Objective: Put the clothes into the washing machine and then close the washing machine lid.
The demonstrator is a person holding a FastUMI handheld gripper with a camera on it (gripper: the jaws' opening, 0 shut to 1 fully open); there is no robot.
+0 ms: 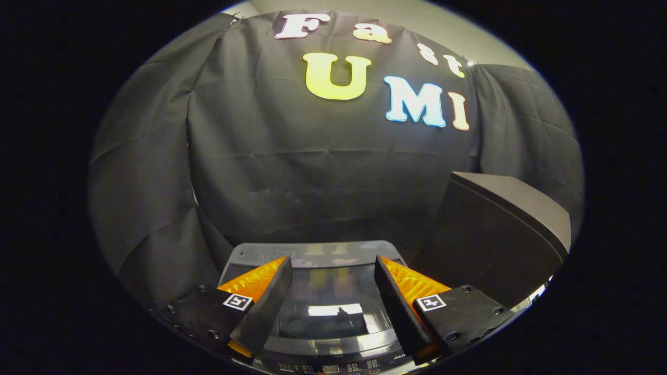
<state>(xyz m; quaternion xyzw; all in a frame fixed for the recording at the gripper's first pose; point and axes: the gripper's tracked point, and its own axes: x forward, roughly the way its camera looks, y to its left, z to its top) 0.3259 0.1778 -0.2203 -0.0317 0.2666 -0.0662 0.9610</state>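
A top-loading washing machine (312, 252) stands below and just ahead of my fingers. Its dark glass lid (333, 307) lies flat and shut, reflecting light. The control panel (333, 367) runs along its near edge, under the fingers. My gripper (333, 271) hangs above the lid, open, with a wide gap and nothing between its fingers. I see no clothes.
A dark box-shaped object (495, 239) stands to the right of the washing machine, rising above it. Black cloth (292, 166) hangs as the wall behind and to the left of the machine.
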